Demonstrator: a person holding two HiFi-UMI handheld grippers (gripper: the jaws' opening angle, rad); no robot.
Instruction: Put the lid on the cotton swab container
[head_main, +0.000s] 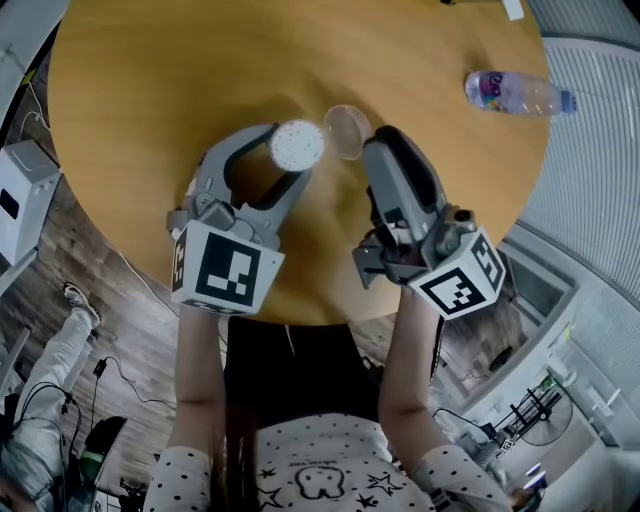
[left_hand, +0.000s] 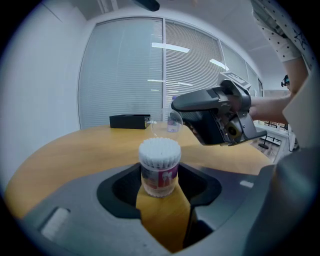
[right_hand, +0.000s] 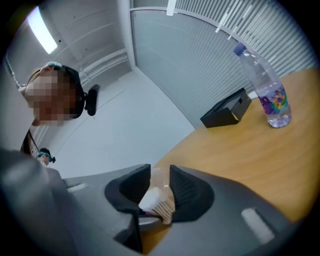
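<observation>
Round light-wood tabletop (head_main: 150, 80) in an office with blinds. A clear plastic water bottle (head_main: 515, 93) lies on its side well off at the far right, not involved. The cylindrical clear plastic cotton swab container (head_main: 297, 146), with white swab tips packed at its open top, stands upright on the tabletop near the middle with its long axis vertical. It's uncovered. The left hand-held gripper (head_main: 290, 152) has its jaws spread wide, one on each side of the container body. They look clasped against the sides, bracing it. The round transparent plastic lid (head_main: 347, 131) is at the tip of the right hand-held gripper (head_main: 378, 145), pinched by its rim between narrowly set jaws and held off the surface. Key relation: in the head view the lid sits just to the right of the container mouth, close beside it but not over it and not touching. In the left gripper view it hangs behind and slightly above the swab tips. The lid looks tipped up rather than flat, though the exact angle is hard to read. Judgement: the right hand is the only one that needs to travel, with a short sideways shift toward the left gripper. The lid then has to be levelled square to the vertical axis and pressed down. Risk: it catches on the swab tips if lowered while tilted.
</observation>
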